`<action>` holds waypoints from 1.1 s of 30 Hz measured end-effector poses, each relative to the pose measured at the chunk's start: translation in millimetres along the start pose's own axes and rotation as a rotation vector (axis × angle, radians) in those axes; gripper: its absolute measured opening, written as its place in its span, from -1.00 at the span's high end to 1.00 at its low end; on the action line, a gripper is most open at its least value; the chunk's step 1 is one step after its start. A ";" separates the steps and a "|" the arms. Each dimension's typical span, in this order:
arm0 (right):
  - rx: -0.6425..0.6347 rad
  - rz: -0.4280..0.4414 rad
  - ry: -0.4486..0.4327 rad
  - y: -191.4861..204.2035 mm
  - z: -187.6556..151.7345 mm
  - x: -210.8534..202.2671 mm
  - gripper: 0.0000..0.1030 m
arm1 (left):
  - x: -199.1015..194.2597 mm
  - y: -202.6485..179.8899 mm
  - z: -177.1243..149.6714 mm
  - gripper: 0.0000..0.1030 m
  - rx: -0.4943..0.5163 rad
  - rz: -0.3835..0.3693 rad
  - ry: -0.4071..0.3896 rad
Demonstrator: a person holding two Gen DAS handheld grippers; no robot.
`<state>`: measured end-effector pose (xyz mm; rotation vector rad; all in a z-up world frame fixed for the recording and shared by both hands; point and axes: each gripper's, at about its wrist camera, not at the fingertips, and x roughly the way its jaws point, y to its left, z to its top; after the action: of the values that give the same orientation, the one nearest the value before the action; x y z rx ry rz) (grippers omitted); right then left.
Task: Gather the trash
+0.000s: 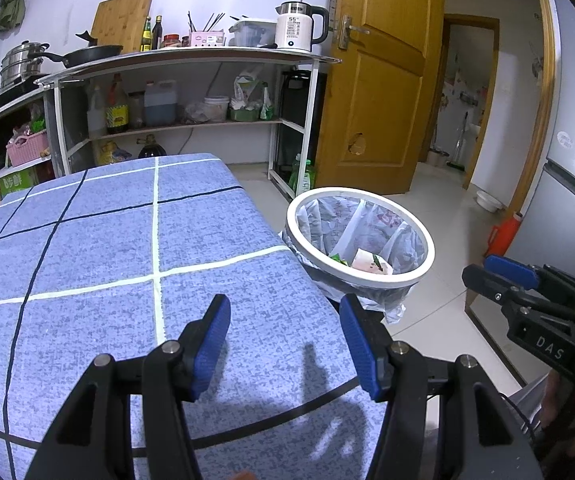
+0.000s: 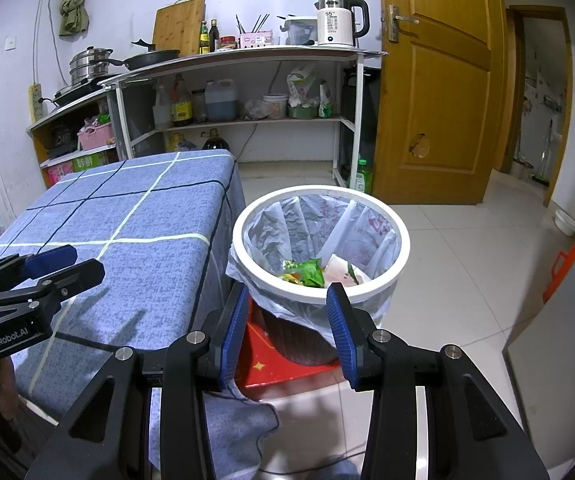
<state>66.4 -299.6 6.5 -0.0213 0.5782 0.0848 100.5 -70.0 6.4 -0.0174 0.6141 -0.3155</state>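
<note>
A white-rimmed trash bin [image 2: 243,248] lined with a plastic bag stands on the floor beside the table; it also shows in the left wrist view [image 1: 419,276]. Inside lie a green wrapper [image 2: 309,272] and a white paper piece [image 2: 341,270]. My right gripper [image 2: 289,330] is open and empty, held just in front of the bin's near rim. My left gripper [image 1: 285,340] is open and empty, above the blue checked tablecloth [image 1: 127,248] near the table's right edge. Each gripper shows in the other's view, the right one [image 1: 511,276] and the left one [image 2: 63,266].
A shelf unit [image 2: 247,60] with kettle, pans and bottles stands at the back wall. A wooden door [image 2: 439,100] is open at the right. A red box [image 2: 287,368] lies under the bin. A fridge [image 1: 567,208] stands at the right, with tiled floor between.
</note>
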 end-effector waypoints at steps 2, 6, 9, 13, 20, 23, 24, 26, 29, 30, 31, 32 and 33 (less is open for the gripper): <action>-0.001 -0.001 0.000 0.3 -0.2 -0.1 0.20 | 0.4 -0.4 0.1 -0.15 0.003 0.003 0.000; 0.000 -0.001 0.003 0.0 -0.5 0.3 0.20 | 0.4 -1.0 -0.1 -0.15 0.004 0.005 -0.001; -0.001 -0.001 0.004 0.3 -0.4 0.0 0.20 | 0.7 -1.5 -0.7 -0.15 0.006 0.009 -0.004; -0.001 -0.001 0.004 -0.3 -0.4 0.6 0.20 | 1.2 -1.3 -1.2 -0.15 0.008 0.010 -0.005; -0.002 -0.002 0.003 -0.1 -0.5 0.6 0.20 | 0.9 -2.0 -1.7 -0.15 0.009 0.012 -0.006; -0.001 -0.001 0.004 0.0 -0.5 0.6 0.20 | 1.0 -1.9 -1.8 -0.15 0.010 0.013 -0.005; -0.001 -0.002 0.004 0.1 -0.6 0.5 0.20 | 0.9 -2.3 -1.6 -0.15 0.008 0.012 -0.005; -0.001 -0.001 0.003 -0.1 -0.5 0.5 0.20 | 0.8 -1.4 -1.9 -0.15 0.007 0.011 -0.003; -0.001 -0.001 0.003 -0.1 -0.5 0.5 0.20 | 1.0 -1.9 -2.2 -0.15 0.012 0.016 -0.007; -0.001 -0.001 0.003 -0.2 -0.7 0.6 0.20 | 0.9 -2.7 -2.4 -0.15 0.014 0.015 -0.007; -0.001 -0.002 0.003 0.0 -0.5 0.5 0.20 | 1.0 -3.1 -2.6 -0.15 0.015 0.012 -0.007; -0.001 -0.002 0.003 -0.1 -0.5 0.4 0.20 | 1.1 -4.0 -2.8 -0.15 0.016 0.012 -0.007; -0.001 -0.001 0.003 -0.2 -0.4 0.5 0.20 | 1.4 -4.0 -3.3 -0.15 0.019 0.016 -0.008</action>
<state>66.6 -299.8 5.8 -0.0231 0.5810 0.0840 98.6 -74.0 3.4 0.0047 0.6032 -0.3062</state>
